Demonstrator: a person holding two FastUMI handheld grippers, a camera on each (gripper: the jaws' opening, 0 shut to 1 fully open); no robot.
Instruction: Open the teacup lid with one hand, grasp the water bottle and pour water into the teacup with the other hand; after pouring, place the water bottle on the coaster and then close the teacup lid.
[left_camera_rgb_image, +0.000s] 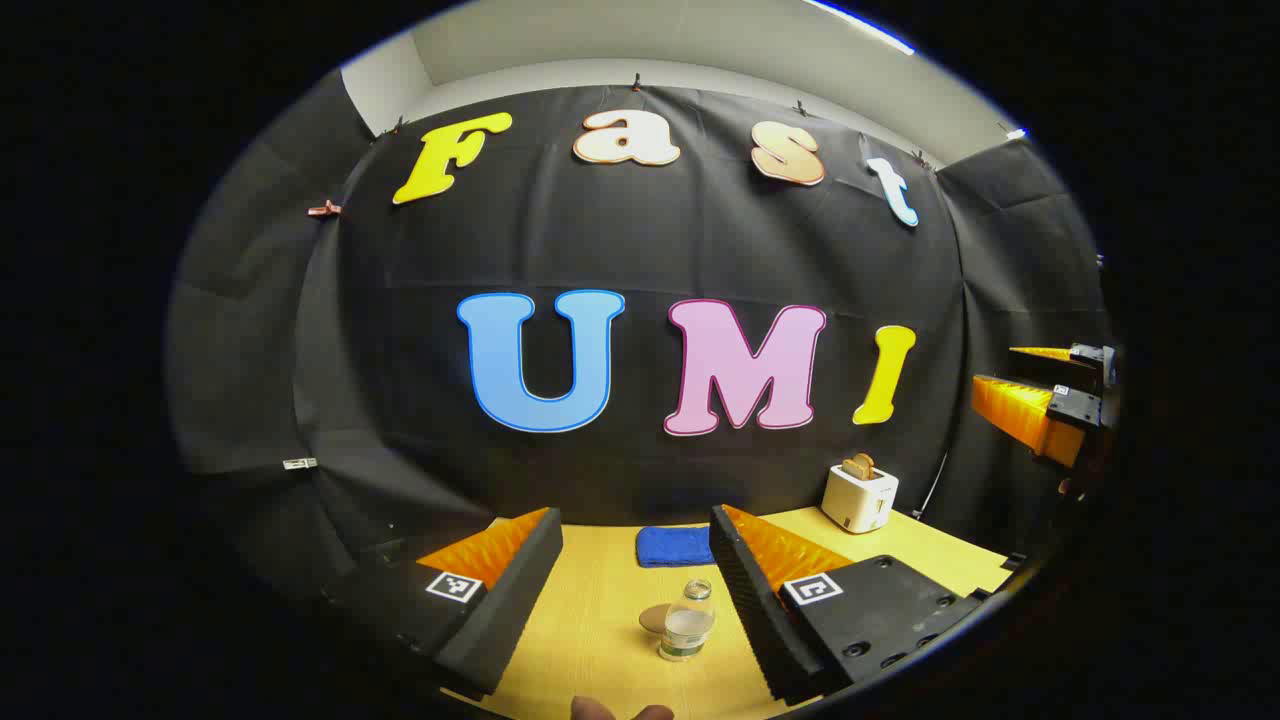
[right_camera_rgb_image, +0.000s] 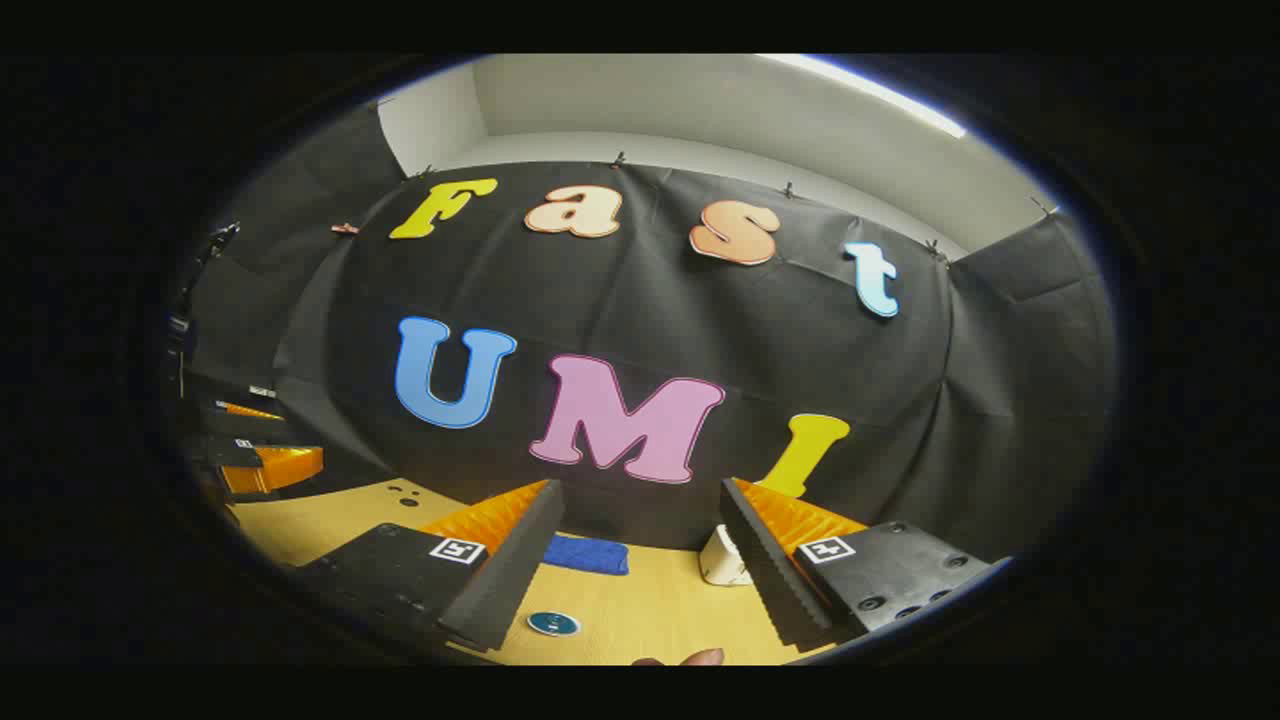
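Both tools, left tool (left_camera_rgb_image: 636, 590) and right tool (right_camera_rgb_image: 640, 580), hover wide apart and empty above the counter (left_camera_rgb_image: 600, 640), the water bottle (left_camera_rgb_image: 688, 622) lined up between the left's fingers, likely for grasping, coaster (right_camera_rgb_image: 553, 623) waiting nearby.

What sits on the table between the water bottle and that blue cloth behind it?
Nothing: in the left gripper view, bare tabletop runs from the water bottle to the blue cloth.

Two hand-held grippers (left_camera_rgb_image: 636, 600) (right_camera_rgb_image: 640, 590): ribbed fingers, dark screw-holed bodies, square black-and-white marker tags.
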